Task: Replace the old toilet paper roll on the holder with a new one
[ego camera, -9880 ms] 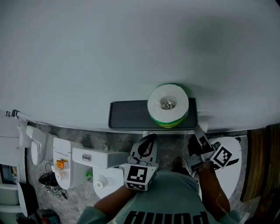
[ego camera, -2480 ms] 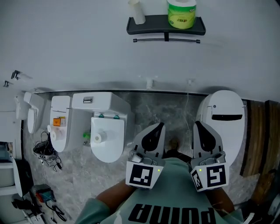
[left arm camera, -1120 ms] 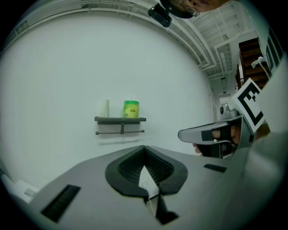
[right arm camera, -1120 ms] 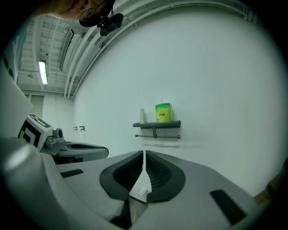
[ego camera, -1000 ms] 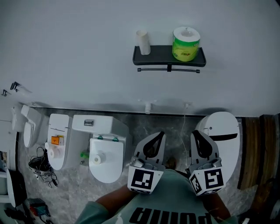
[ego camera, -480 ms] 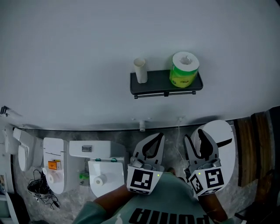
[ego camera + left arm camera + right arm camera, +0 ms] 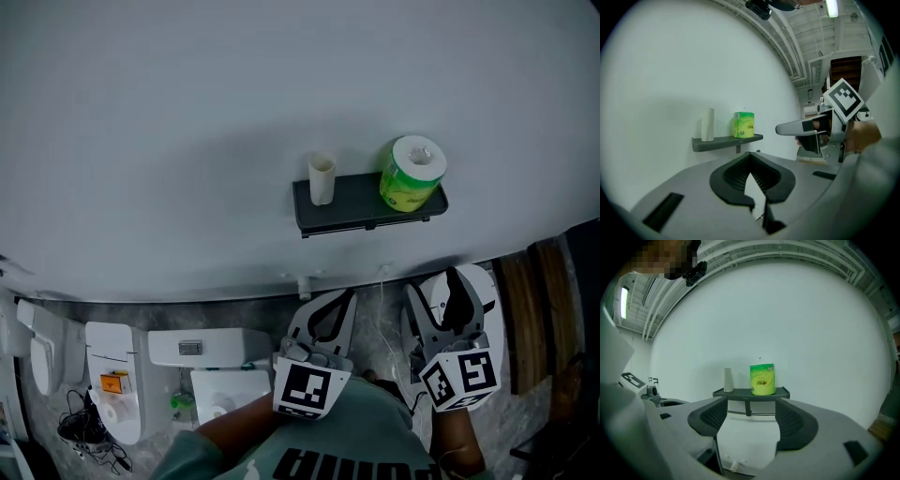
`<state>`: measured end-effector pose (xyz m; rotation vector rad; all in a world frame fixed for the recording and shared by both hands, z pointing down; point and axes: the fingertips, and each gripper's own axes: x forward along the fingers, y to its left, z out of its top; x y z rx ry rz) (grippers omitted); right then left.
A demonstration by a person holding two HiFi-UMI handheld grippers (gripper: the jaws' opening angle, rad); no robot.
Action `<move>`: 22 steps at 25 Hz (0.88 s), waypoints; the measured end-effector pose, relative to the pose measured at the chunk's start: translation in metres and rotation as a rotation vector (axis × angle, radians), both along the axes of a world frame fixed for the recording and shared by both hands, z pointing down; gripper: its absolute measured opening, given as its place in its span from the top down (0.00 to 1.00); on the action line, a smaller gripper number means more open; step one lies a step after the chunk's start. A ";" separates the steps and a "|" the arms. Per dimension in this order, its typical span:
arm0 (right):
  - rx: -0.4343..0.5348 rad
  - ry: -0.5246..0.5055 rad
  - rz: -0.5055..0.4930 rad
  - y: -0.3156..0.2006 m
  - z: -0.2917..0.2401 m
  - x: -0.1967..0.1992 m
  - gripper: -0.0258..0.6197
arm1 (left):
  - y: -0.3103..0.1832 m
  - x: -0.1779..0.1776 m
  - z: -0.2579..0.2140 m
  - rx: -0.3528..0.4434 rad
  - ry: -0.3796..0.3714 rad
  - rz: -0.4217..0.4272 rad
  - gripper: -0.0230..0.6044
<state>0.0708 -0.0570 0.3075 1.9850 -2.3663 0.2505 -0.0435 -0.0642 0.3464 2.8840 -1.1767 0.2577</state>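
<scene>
Since a second ago, dark grey wall shelf sits lower in head view, closer to both grippers. Right gripper jaws just opened wider, nothing between. Left gripper jaws together, empty. Green-wrapped new toilet paper roll upright at shelf's right end; bare white cardboard tube upright at left.

My left tool is matt grey plastic, its pads ribbed black; the far shelf is matt dark, the roll wrapped in glossy green.
</scene>
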 end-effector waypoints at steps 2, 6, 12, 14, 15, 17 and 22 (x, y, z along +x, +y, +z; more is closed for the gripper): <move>0.002 0.003 0.013 -0.007 -0.004 -0.001 0.47 | -0.005 -0.005 0.001 0.010 0.012 0.008 0.96; 0.010 0.015 0.011 -0.024 -0.014 -0.003 0.39 | -0.012 -0.012 0.002 0.002 0.019 0.009 0.96; 0.034 0.014 -0.041 -0.060 -0.026 0.002 0.29 | -0.027 -0.016 0.000 0.005 -0.002 -0.043 0.96; 0.046 0.018 -0.060 -0.075 -0.031 0.005 0.28 | -0.035 -0.015 -0.003 0.013 -0.008 -0.069 0.96; 0.053 0.018 -0.069 -0.082 -0.033 0.007 0.28 | -0.039 -0.014 -0.005 0.019 -0.009 -0.082 0.96; 0.064 0.017 -0.085 -0.096 -0.038 0.010 0.27 | -0.046 -0.012 -0.008 0.029 -0.012 -0.103 0.96; 0.087 0.028 -0.111 -0.132 -0.046 0.020 0.25 | -0.062 -0.002 -0.013 0.024 -0.010 -0.144 0.96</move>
